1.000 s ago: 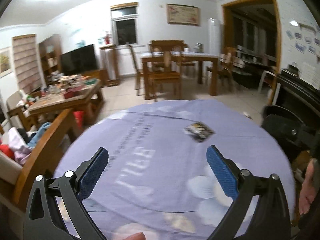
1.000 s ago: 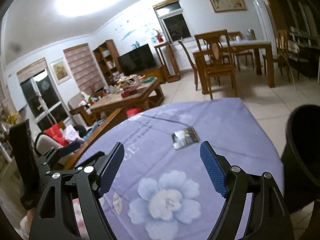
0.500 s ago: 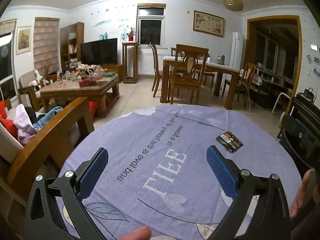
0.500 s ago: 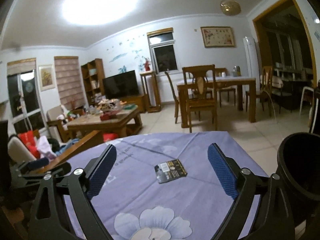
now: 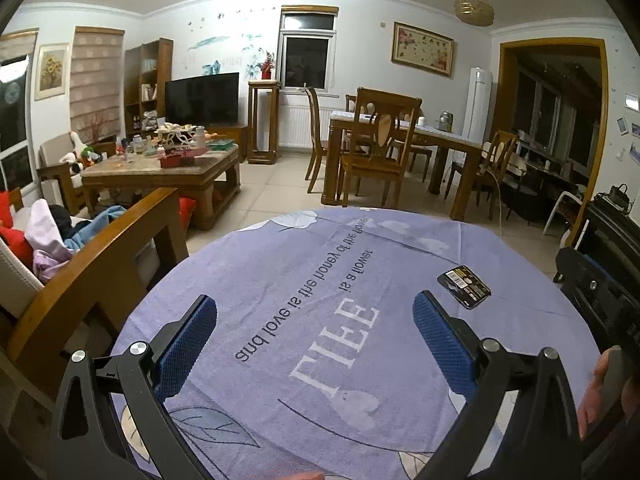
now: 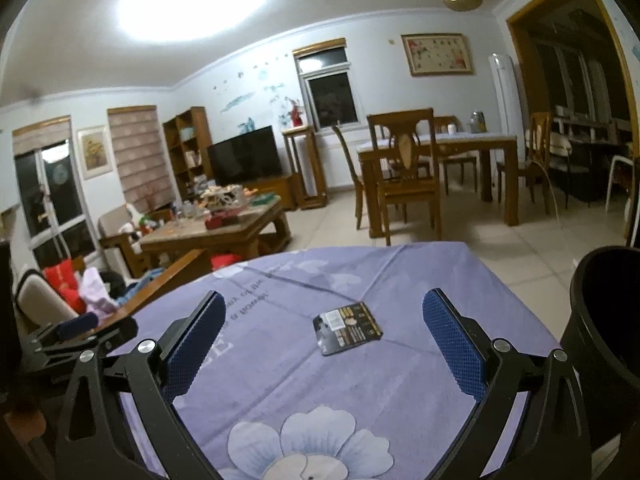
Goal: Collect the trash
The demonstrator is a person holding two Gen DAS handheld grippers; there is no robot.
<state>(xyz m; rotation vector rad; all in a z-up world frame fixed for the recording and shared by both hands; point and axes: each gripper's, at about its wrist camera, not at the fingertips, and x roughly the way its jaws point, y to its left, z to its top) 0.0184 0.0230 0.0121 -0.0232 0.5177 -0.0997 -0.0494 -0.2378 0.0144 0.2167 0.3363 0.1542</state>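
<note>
So compared to a second ago both views have swung and levelled out: the left wrist view was blurry and tilted back then, now it's sharp and you can read the upside-down lettering on the cloth. In the right wrist view the small flat black packet with gold print and a barcode label used to sit off toward the right finger, and now it sits pretty much centred ahead of the right gripper, lower and bigger in the picture. The right gripper's blue-padded jaws have also spread wider than before and now stand wide apart, nothing between them, the packet lying beyond the tips and untouched.

The left gripper is spread wide too, empty, hovering over the round surface covered in lilac flower-print cloth. From its side the packet lies off to the right, just past its right finger.

Count: one packet, that's the only bit of trash I can spot on the surface. One black round bin just off the surface's right edge, open top. Two grippers, two blue pads each. Part of a hand shows at the right edge of the left view.
</note>
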